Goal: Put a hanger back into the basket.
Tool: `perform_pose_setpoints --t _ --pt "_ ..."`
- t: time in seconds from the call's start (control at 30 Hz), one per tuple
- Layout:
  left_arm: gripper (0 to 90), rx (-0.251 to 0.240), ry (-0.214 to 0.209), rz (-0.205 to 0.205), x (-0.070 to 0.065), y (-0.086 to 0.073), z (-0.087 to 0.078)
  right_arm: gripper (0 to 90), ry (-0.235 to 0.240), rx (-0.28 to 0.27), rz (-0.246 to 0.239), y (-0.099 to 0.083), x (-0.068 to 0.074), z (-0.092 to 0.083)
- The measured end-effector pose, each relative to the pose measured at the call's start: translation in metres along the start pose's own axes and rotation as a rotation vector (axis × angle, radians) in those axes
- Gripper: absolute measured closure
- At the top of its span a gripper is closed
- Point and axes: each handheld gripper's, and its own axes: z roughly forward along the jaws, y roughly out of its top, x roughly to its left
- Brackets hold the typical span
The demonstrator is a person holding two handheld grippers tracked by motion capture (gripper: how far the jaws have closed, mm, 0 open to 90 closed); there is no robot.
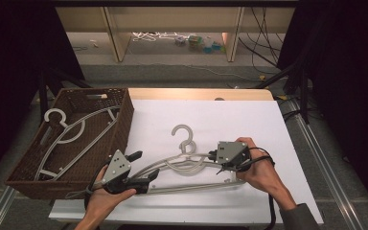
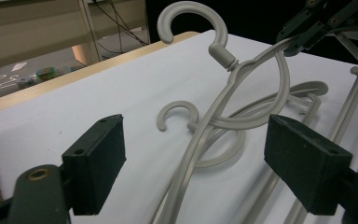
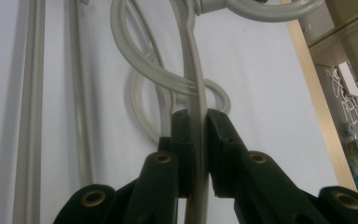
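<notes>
My right gripper [image 1: 213, 155] is shut on the shoulder of a grey plastic hanger [image 1: 182, 126], holding that end up off the white table [image 1: 239, 115]. The right gripper view has the thin arm [image 3: 195, 93] pinched between the pads. The raised hanger's hook [image 2: 223, 53] stands high, and its other arm slopes down between the jaws of my left gripper [image 1: 144, 165], which is open; both pads [image 2: 98, 156] stand well apart from the arm. A second grey hanger [image 2: 177, 106] lies flat on the table beneath it.
A brown woven basket [image 1: 124, 120] stands at the table's left edge with more grey hangers [image 1: 72, 134] inside. The wooden table edge [image 1: 196, 93] runs along the back. Beyond it stand shelf legs, with cables on the floor.
</notes>
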Motion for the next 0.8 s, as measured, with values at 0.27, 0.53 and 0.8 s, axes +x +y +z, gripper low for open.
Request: perform_pose_setpoints --t 0.27,0.53,0.8 --pt "22.1 0.085 -0.045 0.029 -0.008 0.014 0.015 82.2 0.002 -0.020 -0.016 0.005 0.012 -0.008" --pt "25.1 0.135 -0.104 0.013 -0.010 0.025 0.024 82.2 -0.001 -0.027 -0.018 0.003 0.018 -0.013" --pt "30.6 0.182 -0.153 0.017 -0.015 0.030 0.038 82.2 0.019 -0.035 -0.043 0.008 0.021 -0.011"
